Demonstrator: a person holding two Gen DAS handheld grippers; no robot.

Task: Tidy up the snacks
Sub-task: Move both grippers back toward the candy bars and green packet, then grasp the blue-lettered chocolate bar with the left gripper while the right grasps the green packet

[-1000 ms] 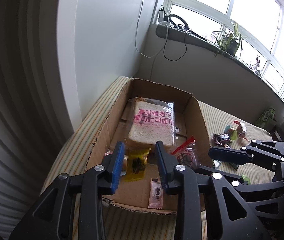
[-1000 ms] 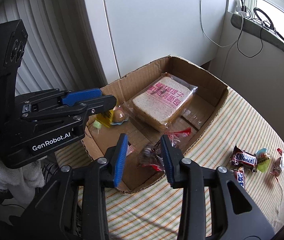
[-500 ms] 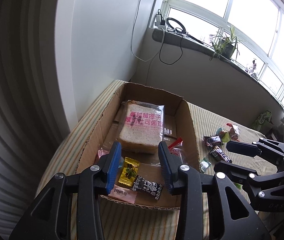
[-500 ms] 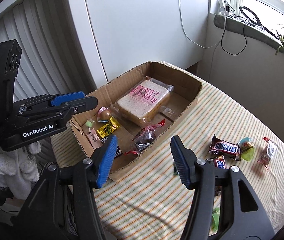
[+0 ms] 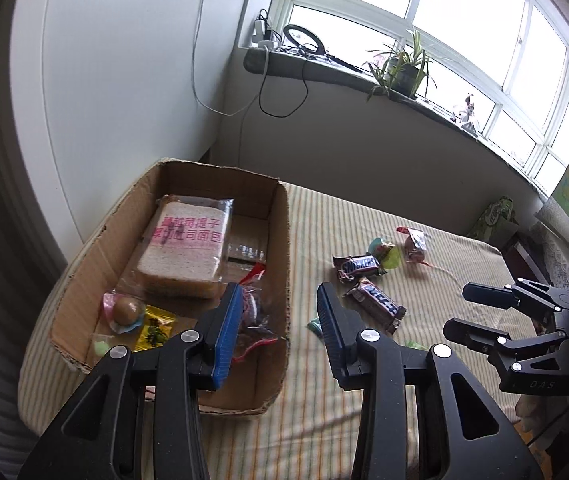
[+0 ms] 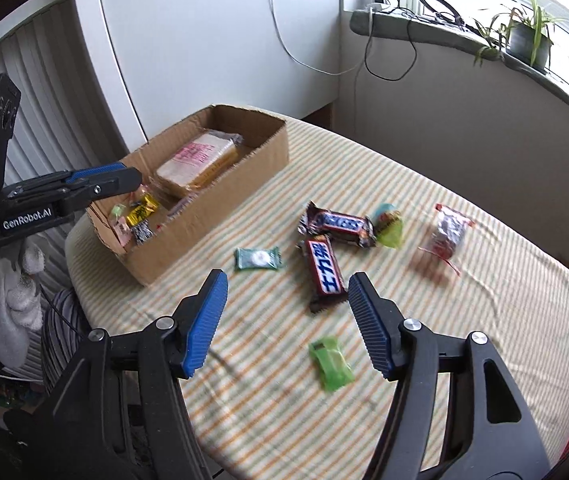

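**Snacks part boxed, part loose**

Table [image 6: 424,360] under a striped cloth bore a box [image 6: 220,200] at its far left corner. Bread [image 5: 188,248] filled the box's far half; a round sweet [image 5: 126,310], a yellow packet [image 5: 154,328] and a clear red-tied bag [image 5: 252,316] lay at its near end. Both grippers hung empty with jaws spread: the left gripper [image 5: 278,332] above the box's right wall, the right gripper [image 6: 286,322] over the cloth. Two Snickers bars [image 6: 326,266] lay touching beside the box, a green jelly cup [image 6: 390,226] against the far bar, a foil bag [image 6: 448,236] further right. A teal candy [image 6: 258,258] sat near the box; a green candy [image 6: 331,364] lay between the right gripper's fingers [image 6: 204,328].
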